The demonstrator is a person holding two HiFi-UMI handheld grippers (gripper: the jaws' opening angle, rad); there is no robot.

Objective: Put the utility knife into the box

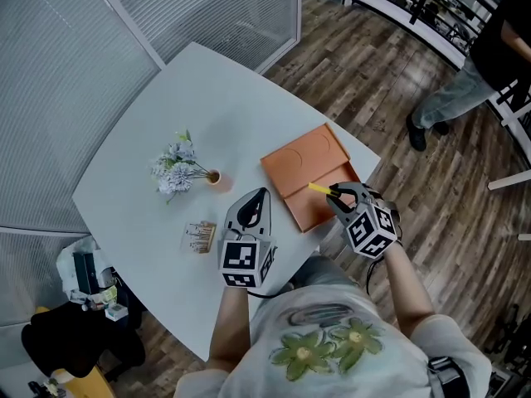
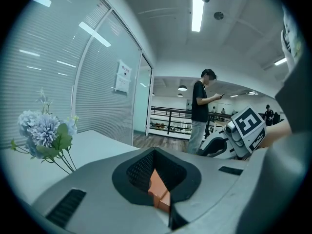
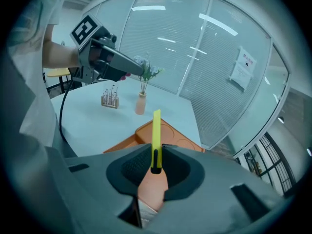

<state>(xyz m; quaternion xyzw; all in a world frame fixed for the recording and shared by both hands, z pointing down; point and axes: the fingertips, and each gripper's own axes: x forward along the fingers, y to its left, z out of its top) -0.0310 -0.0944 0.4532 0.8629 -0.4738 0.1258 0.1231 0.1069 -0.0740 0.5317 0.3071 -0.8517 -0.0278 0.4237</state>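
Utility knife [image 3: 156, 130]: yellow, pinched near its butt end between the jaws of right gripper [image 3: 156, 150]. Jaws about half closed, tight on the handle. Sticking forward past the jaw tips, aimed at 10 o'clock in head view. Hanging over near half of orange box [image 1: 311, 177]; touching it or just above, cannot tell.

Orange box: open, lying flat near table [image 1: 166, 98] edge at 4 o'clock. Far half with round recesses, near half plain.

Left gripper [image 1: 251, 210]: at 8 o'clock of box, just beside its left edge, pointing to 12 o'clock. Jaws together, gripping nothing. Sliver of orange seen through the gap behind the tips in left gripper view.

Flower bunch [image 1: 176, 171]: blue-white, in small pink vase [image 1: 214, 177], upright in right gripper view. At 9 o'clock of box, near but apart.

Small rack [image 1: 198, 237]: at 8 o'clock of box, just left of left gripper.

Glass partition [image 1: 66, 73] with blinds: behind table, 10 to 12 o'clock.

Standing person [image 1: 477, 56]: on wood floor [image 1: 373, 73] at 1 o'clock, well apart from table.

Dark bag and clutter [image 1: 83, 284]: on floor at 8 o'clock, off table edge.
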